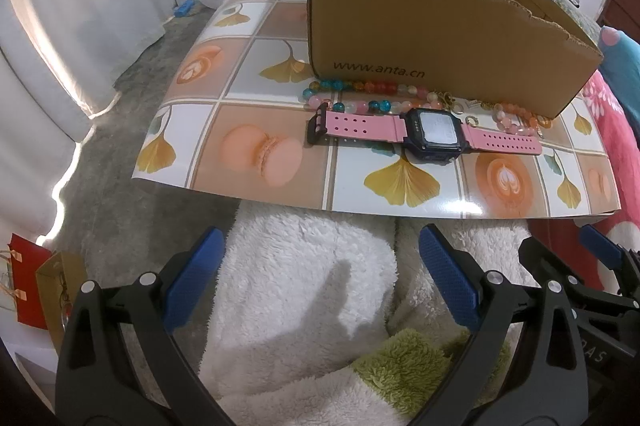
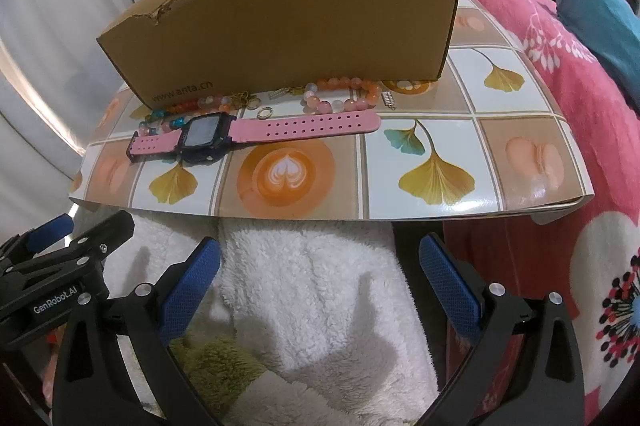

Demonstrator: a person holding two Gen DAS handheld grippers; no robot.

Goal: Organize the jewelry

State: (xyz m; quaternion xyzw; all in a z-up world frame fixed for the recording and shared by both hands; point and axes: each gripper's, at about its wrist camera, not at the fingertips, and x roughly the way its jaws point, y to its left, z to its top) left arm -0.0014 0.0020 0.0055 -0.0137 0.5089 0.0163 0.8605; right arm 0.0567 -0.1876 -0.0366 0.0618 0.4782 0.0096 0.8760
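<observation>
Pink watch (image 1: 424, 134) lies flat at tabletop (image 1: 276, 145) centre, beaded bracelets (image 1: 352, 93) and small ring (image 2: 265, 112) at its 12 o'clock, touching the cardboard box (image 1: 440, 37) wall, likely staged for boxing. Left gripper (image 1: 320, 282) and right gripper (image 2: 320, 278) hang at 6 o'clock over white fleece (image 2: 312, 286), fingers spread, empty. Clear approach across near tabletop edge; torn box rim is low.

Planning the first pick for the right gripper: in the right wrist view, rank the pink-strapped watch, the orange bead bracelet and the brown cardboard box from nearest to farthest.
1. Pink-strapped watch, lying flat on the patterned mat, left of centre ahead of the open right gripper.
2. Orange bead bracelet, just behind the strap.
3. Brown cardboard box, standing behind the jewelry.
</observation>
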